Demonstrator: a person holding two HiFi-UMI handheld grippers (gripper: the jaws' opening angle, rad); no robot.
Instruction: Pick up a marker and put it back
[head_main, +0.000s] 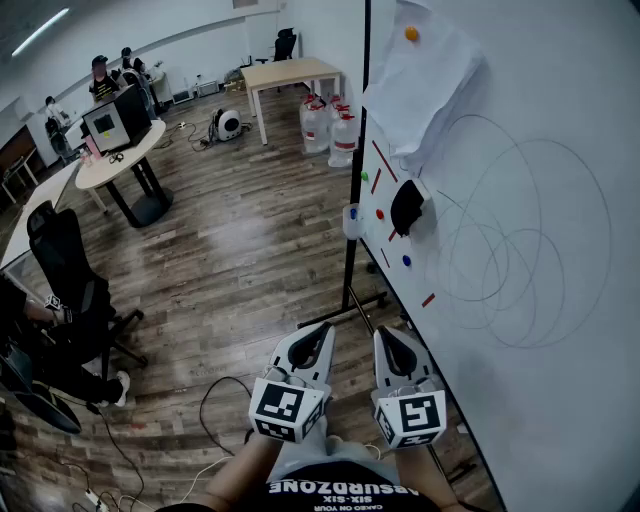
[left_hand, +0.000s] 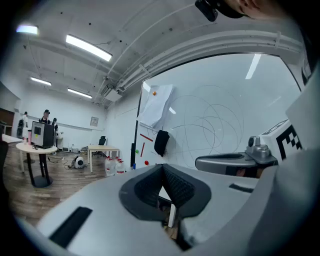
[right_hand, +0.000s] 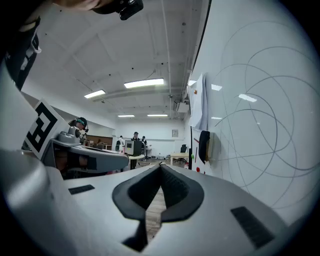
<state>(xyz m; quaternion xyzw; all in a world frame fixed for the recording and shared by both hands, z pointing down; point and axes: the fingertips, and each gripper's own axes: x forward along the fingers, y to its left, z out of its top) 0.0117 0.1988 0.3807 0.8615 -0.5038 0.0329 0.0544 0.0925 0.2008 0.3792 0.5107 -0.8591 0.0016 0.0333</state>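
Several red markers cling to the whiteboard (head_main: 560, 200), among them one (head_main: 384, 160) high on the left side and one (head_main: 428, 299) lower down. A black eraser (head_main: 407, 205) hangs between them. Large circles are drawn across the board. Both grippers are held level near my body, side by side, well short of the markers. My left gripper (head_main: 322, 332) is shut with nothing in it, its pads meeting at the tip (left_hand: 161, 167). My right gripper (head_main: 392, 335) is shut and empty too (right_hand: 161, 166), close to the board. The eraser (left_hand: 161, 142) (right_hand: 204, 146) shows ahead in both gripper views.
A sheet of paper (head_main: 420, 80) is pinned near the board's top by an orange magnet (head_main: 411, 33). The board's black post (head_main: 352, 200) stands on the wood floor. Water bottles (head_main: 330, 125), a table (head_main: 290, 75), a round desk (head_main: 120, 160), an office chair (head_main: 60, 250) and floor cables (head_main: 215, 400) lie left.
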